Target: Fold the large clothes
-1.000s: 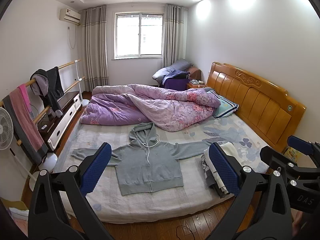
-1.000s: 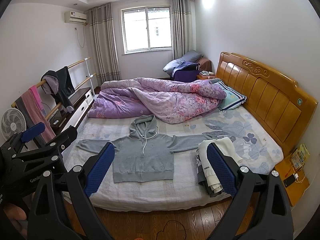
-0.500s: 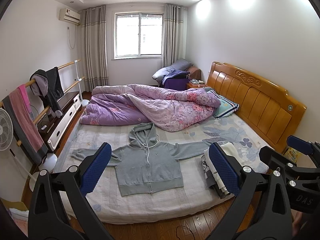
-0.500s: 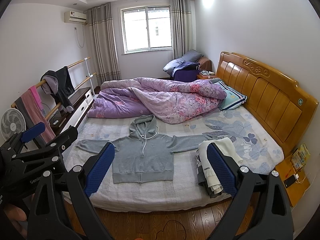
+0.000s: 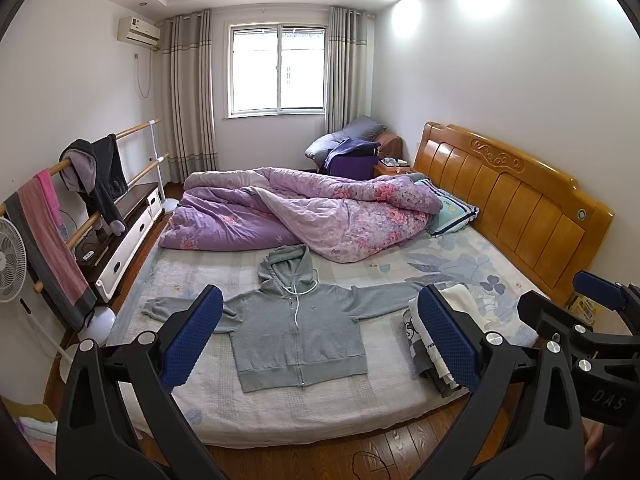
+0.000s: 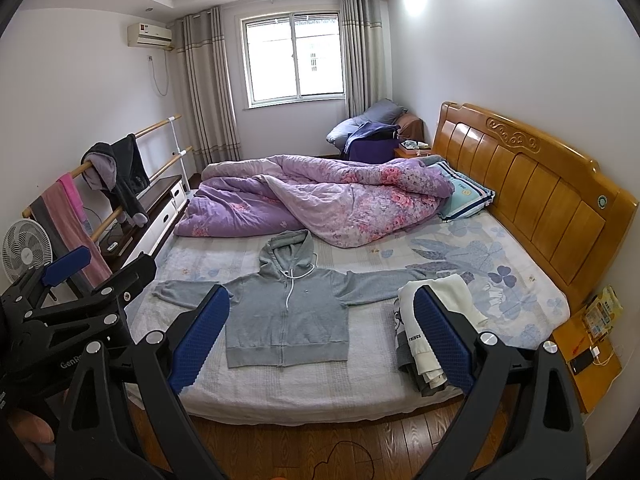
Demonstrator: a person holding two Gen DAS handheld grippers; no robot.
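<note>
A grey zip hoodie (image 5: 298,332) lies flat on the bed, face up, sleeves spread left and right, hood toward the quilt; it also shows in the right wrist view (image 6: 286,316). A pile of folded clothes (image 5: 430,344) sits at the bed's near right, also seen in the right wrist view (image 6: 420,340). My left gripper (image 5: 318,338) is open and empty, held high above the floor in front of the bed. My right gripper (image 6: 320,334) is open and empty beside it. Neither touches the hoodie.
A purple floral quilt (image 5: 304,212) is bunched across the far half of the bed. The wooden headboard (image 5: 516,208) is on the right. A clothes rail with hanging garments (image 5: 92,176), a fan (image 5: 10,264) and a low cabinet (image 5: 124,232) stand left. A bedside stand (image 6: 588,356) is at right.
Almost nothing has moved. Both views have drifted very slightly; both grippers stay open in front of the bed.
</note>
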